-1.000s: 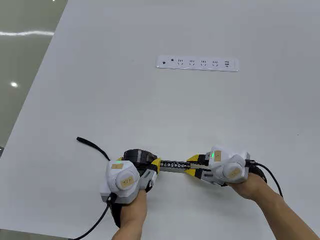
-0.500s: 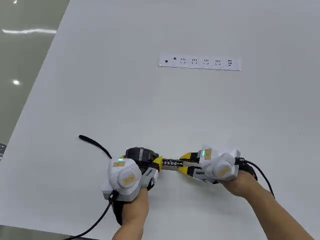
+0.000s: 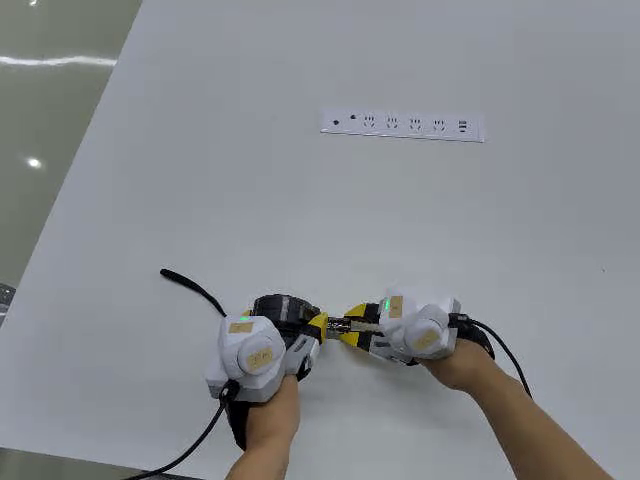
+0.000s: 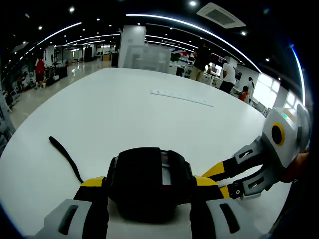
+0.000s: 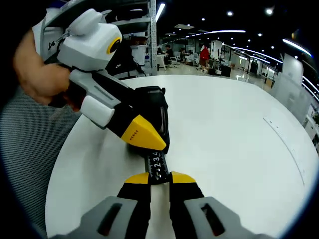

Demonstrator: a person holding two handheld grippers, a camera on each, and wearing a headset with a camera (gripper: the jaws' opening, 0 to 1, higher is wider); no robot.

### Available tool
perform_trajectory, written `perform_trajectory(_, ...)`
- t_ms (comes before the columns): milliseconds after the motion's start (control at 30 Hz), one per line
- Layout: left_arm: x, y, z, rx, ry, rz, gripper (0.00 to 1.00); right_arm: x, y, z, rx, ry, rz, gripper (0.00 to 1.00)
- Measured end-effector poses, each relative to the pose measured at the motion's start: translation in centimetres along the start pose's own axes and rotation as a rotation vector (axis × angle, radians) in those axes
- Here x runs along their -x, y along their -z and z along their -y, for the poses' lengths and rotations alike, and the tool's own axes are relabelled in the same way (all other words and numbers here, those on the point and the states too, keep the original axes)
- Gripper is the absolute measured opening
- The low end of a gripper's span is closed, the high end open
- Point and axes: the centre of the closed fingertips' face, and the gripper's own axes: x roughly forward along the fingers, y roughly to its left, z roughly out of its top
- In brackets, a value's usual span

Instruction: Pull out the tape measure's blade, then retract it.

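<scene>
A black tape measure point(image 3: 280, 311) lies on the white table point(image 3: 300, 200), with its black wrist strap point(image 3: 190, 286) trailing to the left. My left gripper point(image 4: 148, 183) is shut on the tape measure's case point(image 4: 149, 180) from the near side. A short length of blade point(image 5: 157, 164) with printed numbers sticks out of the case point(image 5: 152, 112). My right gripper point(image 5: 159, 177) is shut on the blade's end, close to the case. In the head view the right gripper point(image 3: 347, 327) sits just right of the left gripper point(image 3: 303, 340).
A white power strip point(image 3: 403, 125) lies flat farther back on the table, also visible as a power strip point(image 4: 182, 97) in the left gripper view. The table's left edge point(image 3: 70, 190) drops to a glossy floor. People stand far off in the room.
My right gripper has moved left toward the case with the blade end held, so the exposed blade has grown much shorter. The left gripper and the case have stayed put.
</scene>
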Motion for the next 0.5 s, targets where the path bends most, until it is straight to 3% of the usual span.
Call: perform_trajectory(500, 0.1, 0.0, -0.1, 0.019, -0.002, 0.002, 0.64, -1.8, -1.3, -0.4, 0.030, -0.004, 0.007, 0.12)
